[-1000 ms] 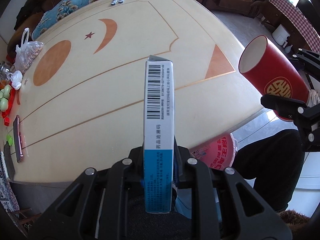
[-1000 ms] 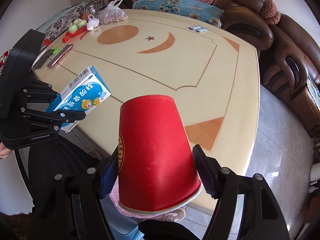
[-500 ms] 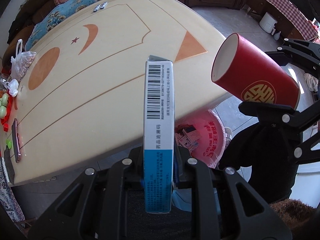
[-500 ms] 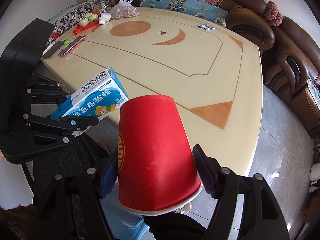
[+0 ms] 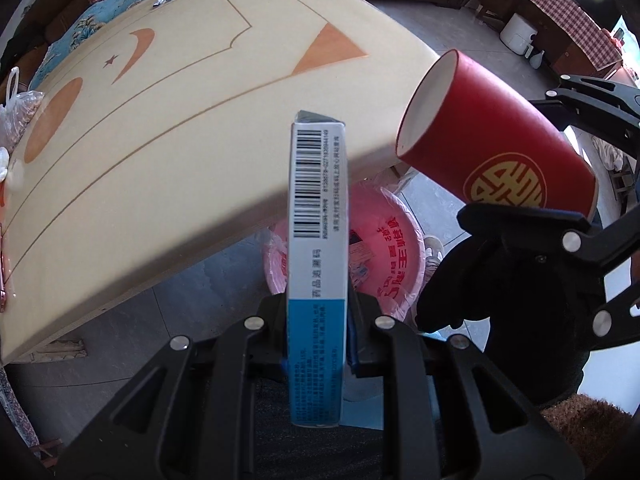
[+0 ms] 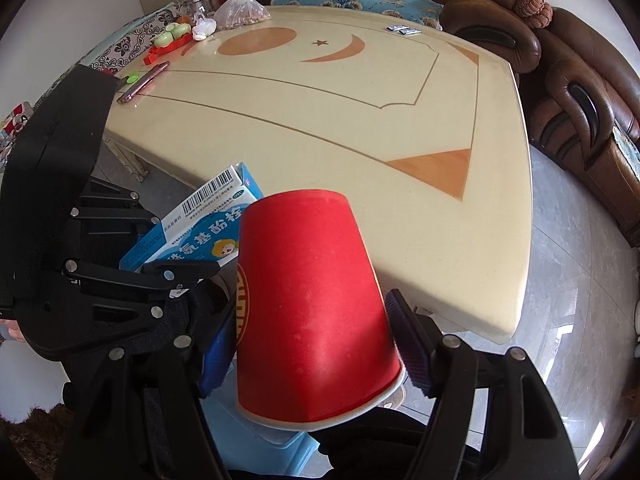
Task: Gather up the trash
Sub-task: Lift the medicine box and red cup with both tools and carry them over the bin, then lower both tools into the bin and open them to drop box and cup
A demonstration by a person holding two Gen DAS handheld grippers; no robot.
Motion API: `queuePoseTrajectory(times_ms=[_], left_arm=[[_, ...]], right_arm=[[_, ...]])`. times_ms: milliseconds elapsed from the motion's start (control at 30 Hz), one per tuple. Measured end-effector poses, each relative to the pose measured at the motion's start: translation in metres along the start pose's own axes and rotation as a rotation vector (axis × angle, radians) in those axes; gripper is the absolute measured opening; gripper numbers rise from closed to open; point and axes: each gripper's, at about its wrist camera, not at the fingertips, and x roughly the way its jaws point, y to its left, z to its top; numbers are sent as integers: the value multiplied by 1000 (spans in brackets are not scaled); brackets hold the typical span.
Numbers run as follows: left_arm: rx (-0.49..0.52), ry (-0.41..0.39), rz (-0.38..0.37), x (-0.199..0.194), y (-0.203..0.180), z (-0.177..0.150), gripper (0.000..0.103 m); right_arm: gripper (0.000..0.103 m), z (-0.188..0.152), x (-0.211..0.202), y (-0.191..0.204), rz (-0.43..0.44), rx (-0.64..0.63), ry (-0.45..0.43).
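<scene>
My left gripper point(image 5: 318, 312) is shut on a blue-and-white medicine box point(image 5: 318, 216), held edge-up with its barcode showing; the box also shows in the right wrist view point(image 6: 196, 224). My right gripper point(image 6: 316, 340) is shut on a red paper cup point(image 6: 312, 312), its base pointing forward. In the left wrist view the cup point(image 5: 492, 148) is tilted at the right, white mouth toward the table. A pink bin point(image 5: 384, 256) lined with a plastic bag stands on the floor below the table edge, with some trash inside, partly hidden behind the box.
The cream table point(image 6: 360, 120) with orange inlays holds a phone point(image 6: 144, 82), a bag of nuts point(image 6: 240, 10), toys point(image 6: 172, 36) and two small packets point(image 6: 404, 30) at its far sides. Brown sofas point(image 6: 580, 92) stand behind. Grey tiled floor point(image 6: 580, 280) lies to the right.
Both grippers have drawn back from the table and off its edge, carrying box and cup. The pink bin has come into fuller view below the box. The cup has come closer to the box.
</scene>
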Motion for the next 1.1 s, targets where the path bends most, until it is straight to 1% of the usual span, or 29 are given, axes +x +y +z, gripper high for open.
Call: queuePoseTrajectory(times_ms=[167,400,467,667,867,1000,1100], left_arm=[[-5,25,-29,21,-3,-11,20],[5,39,-32,42,-10,-25,20],[-1,41,-48,48,-11,-29,20],[-87,73,-107,79,-7,-39,20],[-155,101,-115,112,-4,-44,20],[-223,122,-143,131,3,-48,20],[-243,134,-135,147,2,-50,20]], right_arm=[[68,-18,13,-7,15,45,17],[68,-42,34,-11,-12,81,22],[68,-47,42,-9,-22,86,18],[68,-62,70,-12,-30,151,11],[68,-75,101,-30,-10,272,18],[68,-82,127,-34,-16,316,38],[68,-86,147,-37,-32,338,52]])
